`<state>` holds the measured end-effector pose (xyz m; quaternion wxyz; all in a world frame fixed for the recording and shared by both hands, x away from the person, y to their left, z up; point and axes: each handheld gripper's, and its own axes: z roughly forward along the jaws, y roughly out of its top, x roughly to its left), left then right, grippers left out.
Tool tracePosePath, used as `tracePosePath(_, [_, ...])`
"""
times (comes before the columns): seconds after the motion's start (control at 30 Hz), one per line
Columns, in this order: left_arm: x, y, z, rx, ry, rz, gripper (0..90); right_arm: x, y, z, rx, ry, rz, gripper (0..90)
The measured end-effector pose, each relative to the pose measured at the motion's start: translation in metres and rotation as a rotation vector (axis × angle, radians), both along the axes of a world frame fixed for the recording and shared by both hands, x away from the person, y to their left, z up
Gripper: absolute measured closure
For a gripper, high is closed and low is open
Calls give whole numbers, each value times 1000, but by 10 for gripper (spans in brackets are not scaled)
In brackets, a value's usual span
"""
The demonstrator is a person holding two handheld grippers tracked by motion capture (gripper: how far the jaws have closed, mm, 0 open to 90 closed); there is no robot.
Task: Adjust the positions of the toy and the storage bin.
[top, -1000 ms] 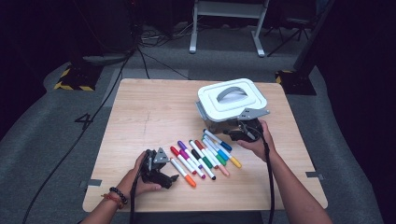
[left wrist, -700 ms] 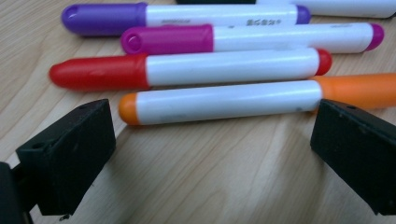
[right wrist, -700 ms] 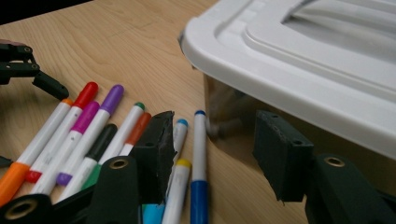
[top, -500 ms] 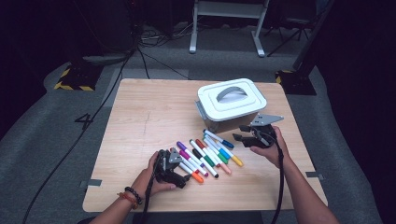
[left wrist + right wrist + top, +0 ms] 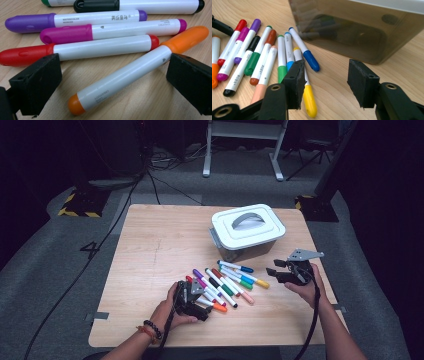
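Since the earlier frame, left gripper (image 5: 192, 298) has advanced into the near-left end of the marker row, and right gripper (image 5: 286, 271) has drawn back from the box. Left gripper jaws stand wide, straddling the orange marker (image 5: 140, 67), which lies loose and diagonal on the wooden table (image 5: 150, 245), its cap touching the red marker (image 5: 82, 51). Magenta marker (image 5: 112, 31) and purple marker (image 5: 75, 20) lie parallel beyond. Lidded grey storage box (image 5: 247, 232) sits behind the row. Right gripper jaws are wide and empty, with the yellow marker (image 5: 308, 98) just beside one jaw.
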<state>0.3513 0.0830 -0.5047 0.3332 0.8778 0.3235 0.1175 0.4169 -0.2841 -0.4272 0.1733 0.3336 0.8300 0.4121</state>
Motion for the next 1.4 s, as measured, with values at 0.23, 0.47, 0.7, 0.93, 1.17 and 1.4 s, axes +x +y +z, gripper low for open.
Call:
tracePosePath(0.23, [-1, 7, 1, 9, 13, 38, 7, 2, -13, -8, -4, 25, -37, 459])
tracePosePath(0.47, [-2, 24, 5, 38, 11, 57, 55, -2, -21, -22, 0, 61, -31, 446])
tracePosePath(0.7, [-5, 36, 6, 40, 26, 8, 60, -4, -18, -34, -47, 88, -20, 446])
tracePosePath(0.93, [-10, 15, 5, 34, 12, -33, 73, -15, -12, -32, -29, 78, 12, 447])
tracePosePath(1.17, [-4, -1, 3, 20, 15, -18, 37, -20, -9, -37, -37, 93, 43, 447])
tracePosePath(1.4, [-7, -22, 4, 7, 2, -11, 96, -20, -10, -37, -31, 94, 39, 446])
